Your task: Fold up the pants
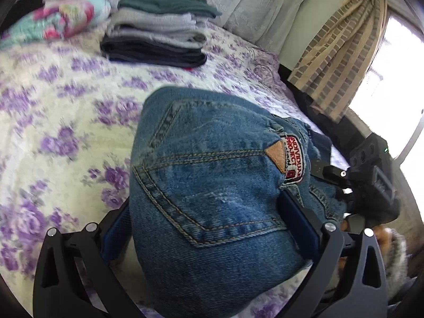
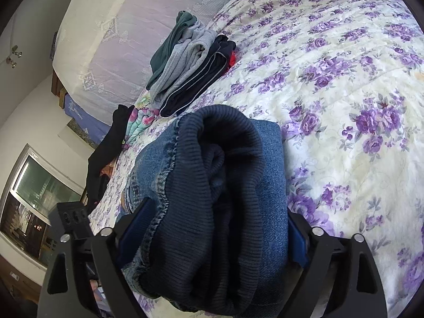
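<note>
The blue denim pants (image 1: 212, 185) are folded into a thick bundle with a back pocket and a red-and-white label facing up. My left gripper (image 1: 206, 217) is shut on one end of the bundle and holds it above the bed. My right gripper (image 2: 212, 228) is shut on the other end, where dark ribbed knit cuffs (image 2: 212, 185) bunch between the fingers. In the left wrist view the right gripper (image 1: 371, 182) shows at the right edge of the pants.
A stack of folded clothes (image 1: 156, 29), green, grey and dark, lies on the bed's purple floral cover (image 1: 53, 106) near the pillows; it also shows in the right wrist view (image 2: 190, 71). A colourful cloth (image 1: 66, 18) lies beside it. A curtain (image 1: 336, 47) hangs at the right.
</note>
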Action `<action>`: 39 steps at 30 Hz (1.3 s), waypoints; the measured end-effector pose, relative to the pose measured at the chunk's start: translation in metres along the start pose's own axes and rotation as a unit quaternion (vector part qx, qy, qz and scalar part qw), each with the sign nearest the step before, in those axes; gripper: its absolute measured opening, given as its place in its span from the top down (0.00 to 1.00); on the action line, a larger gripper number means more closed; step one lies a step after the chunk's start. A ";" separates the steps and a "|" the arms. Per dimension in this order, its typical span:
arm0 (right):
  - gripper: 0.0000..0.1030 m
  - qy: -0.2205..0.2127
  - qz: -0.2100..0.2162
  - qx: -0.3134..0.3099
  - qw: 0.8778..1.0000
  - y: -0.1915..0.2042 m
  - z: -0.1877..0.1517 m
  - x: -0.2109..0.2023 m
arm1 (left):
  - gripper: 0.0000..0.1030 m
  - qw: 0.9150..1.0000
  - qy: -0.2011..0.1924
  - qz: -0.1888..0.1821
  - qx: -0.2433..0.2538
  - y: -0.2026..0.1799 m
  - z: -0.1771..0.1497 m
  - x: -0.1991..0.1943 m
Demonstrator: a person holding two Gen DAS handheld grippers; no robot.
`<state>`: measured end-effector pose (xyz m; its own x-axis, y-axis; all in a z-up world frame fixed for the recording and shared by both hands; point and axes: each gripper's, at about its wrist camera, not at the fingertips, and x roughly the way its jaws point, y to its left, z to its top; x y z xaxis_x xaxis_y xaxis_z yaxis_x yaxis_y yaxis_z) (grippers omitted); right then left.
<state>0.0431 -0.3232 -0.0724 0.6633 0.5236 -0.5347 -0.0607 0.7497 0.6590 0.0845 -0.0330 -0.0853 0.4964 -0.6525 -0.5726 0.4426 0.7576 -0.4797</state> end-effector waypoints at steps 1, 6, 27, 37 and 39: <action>0.17 -0.001 0.006 0.004 1.000 -0.002 0.000 -0.002 | 0.05 0.999 0.011 -0.027 -0.018 0.007 0.002 0.001; 0.19 0.002 0.025 0.025 0.999 -0.008 0.004 -0.003 | 0.09 0.997 0.024 -0.065 -0.032 0.017 0.007 0.002; 0.46 0.035 0.052 -0.015 0.998 0.037 0.074 0.073 | 0.36 0.997 -0.017 -0.020 -0.075 0.071 0.074 -0.015; 0.31 0.052 -0.005 -0.062 0.997 0.040 0.075 0.072 | 0.04 0.997 -0.012 0.053 -0.057 0.081 0.065 -0.004; 0.31 0.017 -0.049 -0.096 0.994 0.049 0.079 0.052 | 0.04 0.993 -0.041 0.104 -0.024 0.072 0.066 -0.024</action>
<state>0.1336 -0.2905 -0.0263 0.6475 0.4545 -0.6117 -0.1400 0.8600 0.4908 0.1532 0.0359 -0.0624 0.6337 -0.4786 -0.6078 0.2888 0.8752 -0.3880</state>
